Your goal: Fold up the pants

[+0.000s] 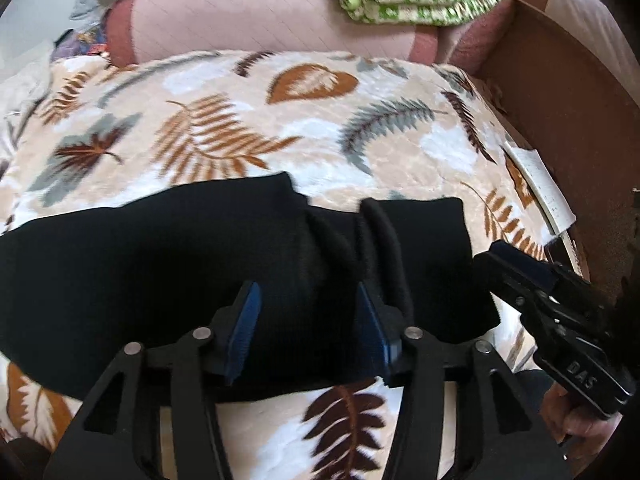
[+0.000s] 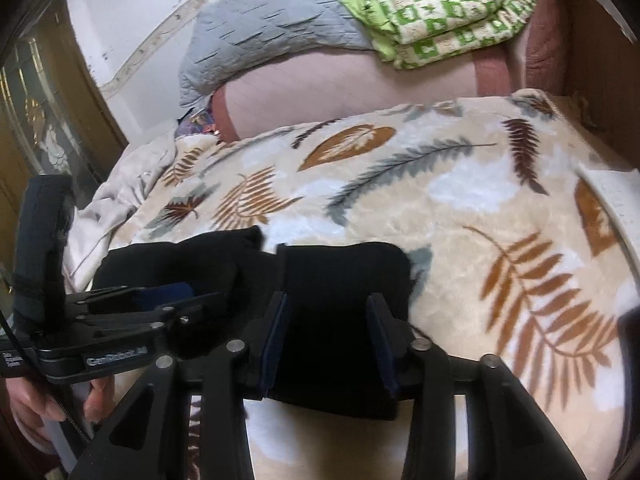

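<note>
Black pants (image 1: 180, 264) lay folded on the leaf-print blanket (image 1: 320, 128), the left gripper (image 1: 308, 320) and right gripper (image 2: 328, 332) above them, jaws spread, pinching nothing.

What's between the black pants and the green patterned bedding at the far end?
Bare leaf-print blanket, then a pink cushion; nothing else between black pants and green bedding, right wrist view.

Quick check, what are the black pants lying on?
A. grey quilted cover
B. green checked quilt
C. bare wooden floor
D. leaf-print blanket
D: the pants lie flat on the beige leaf-print blanket; the green checked quilt and grey quilted cover sit further back, apart from them.
</note>
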